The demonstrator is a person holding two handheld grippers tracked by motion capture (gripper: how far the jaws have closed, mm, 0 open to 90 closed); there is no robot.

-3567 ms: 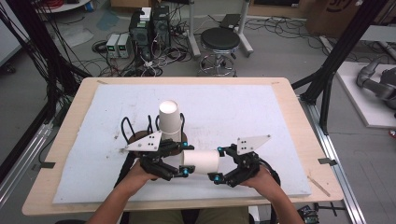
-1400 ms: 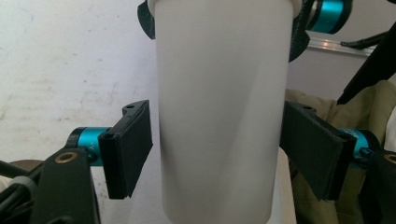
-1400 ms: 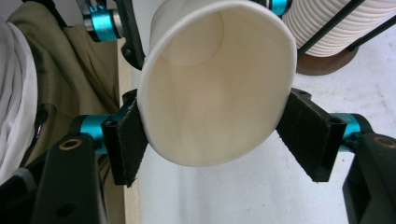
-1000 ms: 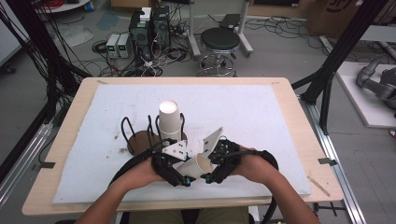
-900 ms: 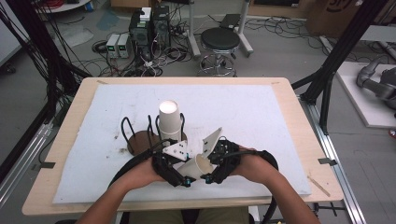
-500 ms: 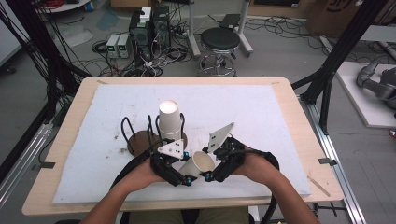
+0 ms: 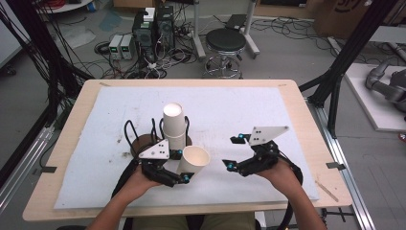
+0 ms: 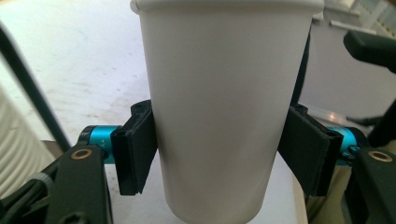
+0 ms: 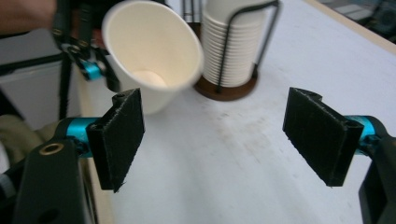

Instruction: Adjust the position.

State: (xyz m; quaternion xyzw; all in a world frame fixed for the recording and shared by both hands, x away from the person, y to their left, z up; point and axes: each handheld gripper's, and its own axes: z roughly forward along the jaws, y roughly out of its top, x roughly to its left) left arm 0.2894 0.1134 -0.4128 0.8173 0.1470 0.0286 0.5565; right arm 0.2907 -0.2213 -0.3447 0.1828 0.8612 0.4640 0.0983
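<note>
Workshop floor with cables, computer towers (image 7: 153, 26) and a round stool (image 7: 225, 40) is seen at 12 o'clock beyond a wooden table (image 7: 306, 124), most of which is covered by a white mat (image 7: 239, 115). On the mat, left of centre, a wire-framed cup holder (image 7: 158, 139) on a round brown base is shown; a stack of white paper cups (image 7: 174, 122) is kept upright in it, ribbed rims being visible in the right gripper view (image 9: 233, 42).

Just beside the holder, at its 5 o'clock, a single paper cup (image 7: 193, 161) is held clear of the stack by the left gripper (image 7: 172, 176), the mouth being tilted up and toward 2 o'clock. In the left gripper view the cup wall (image 8: 219, 107) is seen pinched between both black pads (image 8: 135, 149), which are pressed against its lower half. The cup interior is seen empty in the right gripper view (image 9: 149, 51).

The right gripper (image 7: 234, 153) is held well apart from the cup, at its 3 o'clock, with the jaws spread wide and nothing between them.

Progress is judged as follows: one cup is separated from the stack and is secured in one claw. Setting it upright on the mat, or placing it elsewhere, is judged to remain; no cup is yet seen standing free on the mat.
</note>
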